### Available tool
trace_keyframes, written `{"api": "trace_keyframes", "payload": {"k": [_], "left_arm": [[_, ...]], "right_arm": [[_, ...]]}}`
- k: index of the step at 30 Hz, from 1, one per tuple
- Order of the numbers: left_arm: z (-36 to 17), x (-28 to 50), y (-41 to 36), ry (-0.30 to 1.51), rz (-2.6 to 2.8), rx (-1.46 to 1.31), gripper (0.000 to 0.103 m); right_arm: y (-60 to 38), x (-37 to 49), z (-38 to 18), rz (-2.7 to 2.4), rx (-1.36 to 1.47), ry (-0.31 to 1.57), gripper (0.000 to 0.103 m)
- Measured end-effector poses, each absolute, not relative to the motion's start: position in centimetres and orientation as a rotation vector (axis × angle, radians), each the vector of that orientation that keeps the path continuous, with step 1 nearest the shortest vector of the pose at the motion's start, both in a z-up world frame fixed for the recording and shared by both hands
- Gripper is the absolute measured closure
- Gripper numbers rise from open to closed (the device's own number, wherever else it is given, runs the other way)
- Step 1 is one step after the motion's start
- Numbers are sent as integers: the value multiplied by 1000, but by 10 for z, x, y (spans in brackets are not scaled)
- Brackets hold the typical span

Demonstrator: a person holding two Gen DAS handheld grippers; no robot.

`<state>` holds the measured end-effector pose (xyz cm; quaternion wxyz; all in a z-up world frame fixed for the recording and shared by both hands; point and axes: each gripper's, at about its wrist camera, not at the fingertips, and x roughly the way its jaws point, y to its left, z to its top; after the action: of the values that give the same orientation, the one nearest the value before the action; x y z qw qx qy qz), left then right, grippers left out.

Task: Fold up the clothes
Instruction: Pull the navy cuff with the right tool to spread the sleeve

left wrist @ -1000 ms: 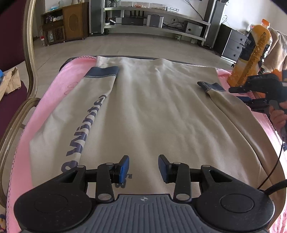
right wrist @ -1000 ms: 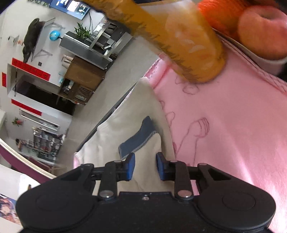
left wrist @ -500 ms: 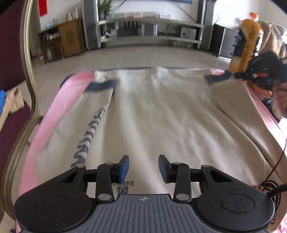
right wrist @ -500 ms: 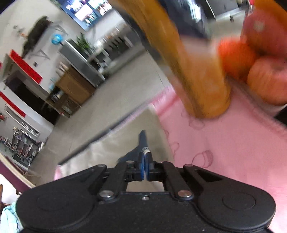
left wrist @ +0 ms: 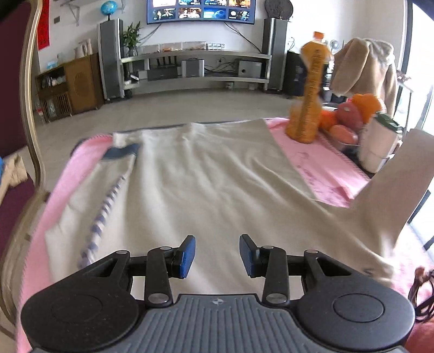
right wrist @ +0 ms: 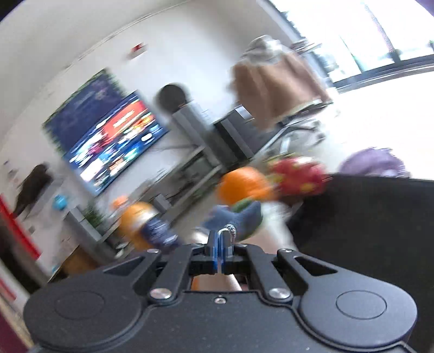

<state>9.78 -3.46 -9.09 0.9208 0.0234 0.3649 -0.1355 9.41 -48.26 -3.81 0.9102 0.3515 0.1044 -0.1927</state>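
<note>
A wall-mounted television [left wrist: 200,10] hangs above a long grey media shelf [left wrist: 195,54] flanked by tall speakers [left wrist: 109,58]; pale tiled floor [left wrist: 176,108], wooden cabinet [left wrist: 70,84] left, bright daylight right

Black left tongs [left wrist: 217,255], blue pads [left wrist: 187,255], silver screws, ribbed grey housing

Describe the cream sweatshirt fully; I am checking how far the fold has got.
The sweatshirt is cream, soft knit by its look, lying flat and lightly creased on a pink blanket. One sleeve, with a navy cuff and blurred blue lettering, lies folded along the body. The other sleeve is lifted off the blanket, rising out of view; its navy cuff is pinched in the right gripper. The left gripper hovers open over the near end.
</note>
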Motion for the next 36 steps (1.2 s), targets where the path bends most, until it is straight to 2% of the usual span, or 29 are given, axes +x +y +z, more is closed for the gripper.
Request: {"api": "trace_keyframes", "payload": {"k": [8,13,18,21,23,28,31,34,36], "left_arm": [[-120,75,-97,881,-379,115,66],[-121,70,-130,902,-471,129,66],[-120,63,-156,910,-533,143,66],[-123,63,-166,932,-546,163,66],[-126,63,-170,953,-556,167,66],[-129,62,-183,978,-571,204,66],[-130,63,-189,994,-569,236,66],[-129,61,-189,991,-567,263,66],[-130,62,-189,987,-560,279,66]], "right_arm": [[-566,98,-109,-609,871,407,101],[-592,85,-145,-564,1071,471,101],[-594,67,-136,-465,1123,403,101],[-597,63,-138,-654,1032,595,96],[-603,55,-143,-752,1010,637,96],[-605,54,-129,-700,966,491,94],[-598,86,-135,-599,902,556,90],[-589,112,-139,-541,826,637,72],[-585,123,-141,-536,767,683,68]]}}
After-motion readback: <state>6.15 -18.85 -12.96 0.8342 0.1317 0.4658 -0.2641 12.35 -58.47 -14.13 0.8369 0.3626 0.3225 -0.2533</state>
